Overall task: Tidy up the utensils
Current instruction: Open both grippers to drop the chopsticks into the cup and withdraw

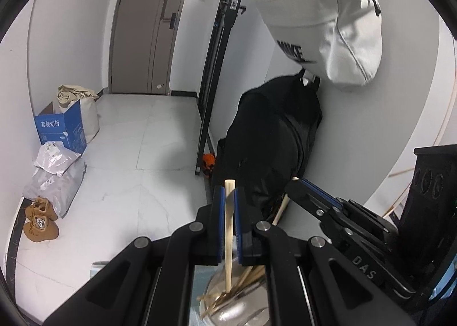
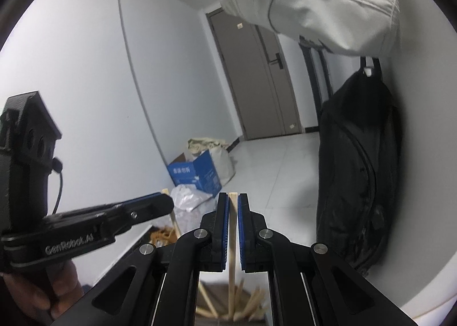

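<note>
Left gripper (image 1: 227, 197): jaws clamped on one wooden chopstick (image 1: 229, 229), which stands nearly upright between the blue pads.
Right gripper (image 2: 233, 206): jaws pinched on a second chopstick (image 2: 232, 240), also upright, its tip just above the pads.
Metal container (image 1: 228, 311): at 6 o'clock under the left gripper, holding a loose bunch of chopsticks (image 1: 242, 283) that lean toward 2 o'clock.
Grippers together: side by side, the right one at 3 o'clock of the left.
Black bag (image 1: 274, 137): at 1 o'clock against the wall.
</note>
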Demonstrator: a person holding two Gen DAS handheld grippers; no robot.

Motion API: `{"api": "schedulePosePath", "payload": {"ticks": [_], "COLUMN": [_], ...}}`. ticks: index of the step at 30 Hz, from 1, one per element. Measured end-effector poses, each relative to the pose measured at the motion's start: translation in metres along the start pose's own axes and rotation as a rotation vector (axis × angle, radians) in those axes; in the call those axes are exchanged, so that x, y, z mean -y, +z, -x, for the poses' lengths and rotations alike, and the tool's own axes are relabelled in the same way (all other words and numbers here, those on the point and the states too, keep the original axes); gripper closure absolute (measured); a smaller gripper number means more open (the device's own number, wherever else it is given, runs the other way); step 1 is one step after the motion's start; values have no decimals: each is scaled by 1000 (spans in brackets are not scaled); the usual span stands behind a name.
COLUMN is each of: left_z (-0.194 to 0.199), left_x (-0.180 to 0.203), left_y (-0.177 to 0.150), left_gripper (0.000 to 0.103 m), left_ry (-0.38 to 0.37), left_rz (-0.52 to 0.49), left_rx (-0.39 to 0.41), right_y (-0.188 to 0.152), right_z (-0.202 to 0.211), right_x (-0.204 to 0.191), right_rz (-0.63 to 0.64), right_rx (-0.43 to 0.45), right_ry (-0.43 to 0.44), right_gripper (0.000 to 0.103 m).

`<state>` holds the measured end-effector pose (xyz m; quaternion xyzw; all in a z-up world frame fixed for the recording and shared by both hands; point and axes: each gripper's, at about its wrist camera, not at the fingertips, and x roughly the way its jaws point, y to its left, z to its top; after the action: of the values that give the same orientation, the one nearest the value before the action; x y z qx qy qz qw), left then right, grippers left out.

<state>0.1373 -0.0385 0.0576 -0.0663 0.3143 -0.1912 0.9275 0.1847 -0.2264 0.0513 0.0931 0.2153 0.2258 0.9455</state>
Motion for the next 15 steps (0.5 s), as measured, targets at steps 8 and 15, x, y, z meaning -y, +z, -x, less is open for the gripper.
{"api": "schedulePosePath", "payload": {"ticks": [8, 15], "left_z": [0, 3], "left_x": [-2, -12], "left_y": [-7, -9], "left_gripper": [101, 99], "left_ry": [-81, -125], "left_rz": [2, 83], "left_rx": [-101, -170], "right_y": [-27, -42], "right_z": [7, 13], "right_x": [-3, -7], "right_rz": [48, 32], "right_rx": [-92, -166], "right_ry": [27, 25], "right_gripper": [97, 80]}}
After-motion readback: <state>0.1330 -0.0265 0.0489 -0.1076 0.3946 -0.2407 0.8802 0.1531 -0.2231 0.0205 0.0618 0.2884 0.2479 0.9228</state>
